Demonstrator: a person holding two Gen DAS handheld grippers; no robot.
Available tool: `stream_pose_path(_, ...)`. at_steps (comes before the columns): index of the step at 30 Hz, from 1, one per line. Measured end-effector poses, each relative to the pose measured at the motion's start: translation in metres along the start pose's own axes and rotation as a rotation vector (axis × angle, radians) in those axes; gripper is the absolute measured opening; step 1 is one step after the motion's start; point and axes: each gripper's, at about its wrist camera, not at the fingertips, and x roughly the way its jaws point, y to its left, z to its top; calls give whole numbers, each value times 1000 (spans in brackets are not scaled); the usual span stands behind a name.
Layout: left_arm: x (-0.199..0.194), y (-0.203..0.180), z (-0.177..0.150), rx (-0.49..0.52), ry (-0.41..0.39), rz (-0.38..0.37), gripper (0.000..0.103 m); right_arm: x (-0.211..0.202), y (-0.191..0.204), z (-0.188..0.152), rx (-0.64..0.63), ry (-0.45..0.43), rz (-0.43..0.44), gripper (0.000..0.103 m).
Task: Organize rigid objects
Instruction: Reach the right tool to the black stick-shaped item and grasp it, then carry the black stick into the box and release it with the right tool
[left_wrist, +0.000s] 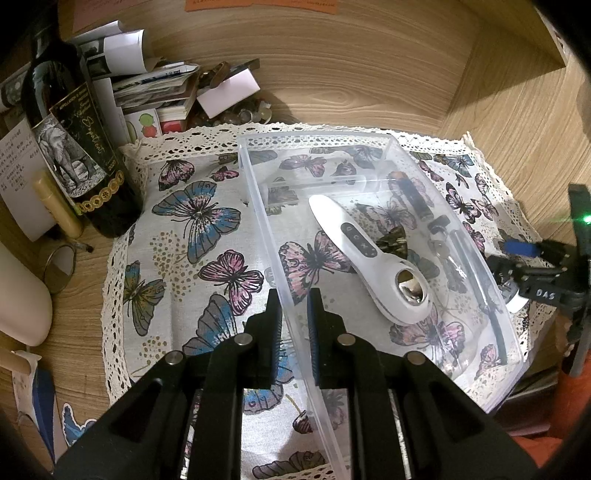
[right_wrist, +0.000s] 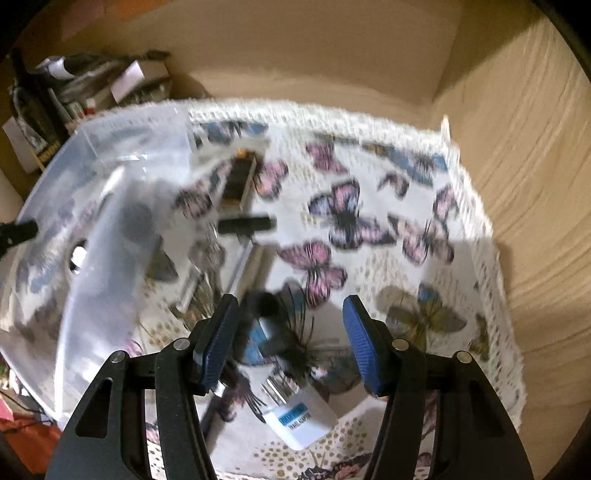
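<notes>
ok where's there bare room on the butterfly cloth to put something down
Free: the butterfly cloth between the wine bottle and the clear bin, and the cloth's right side beyond the white adapter. Crowded: inside the bin around the white handheld device, and the back-left corner's paper clutter.

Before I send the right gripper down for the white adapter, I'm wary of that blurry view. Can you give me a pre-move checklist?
1. Left gripper clamped on the near wall of the clear plastic bin: ok, its fingers sit on either side of the wall.
2. Right gripper open and empty: ok.
3. White travel adapter outside the bin, on the butterfly cloth: ok.
4. Adapter centred between the fingers: not ok, it lies below them, nearer the camera.
5. Right wrist view steady: not ok, heavy motion blur.
6. Free space in the bin beside the white handheld device: ok.
</notes>
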Motion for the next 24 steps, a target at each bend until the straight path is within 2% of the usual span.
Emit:
stream_pose_path(4,0,0,0,2,1,0,13,13,-4,-6,24,51,34,55)
stream_pose_path(7,0,0,0,3,1,1,13,22,-5,-9,24,82,41,39)
stream_pose_path(11,0,0,-1,3,0,0,13,21,-5,-7,22,72,45,22)
stream_pose_path(18,0,0,-1,2,0,0,13,8,-3,3,27,18,21,21)
stream_pose_path(24,0,0,-1,2,0,0,13,-19,4,15,12,-63,21,21)
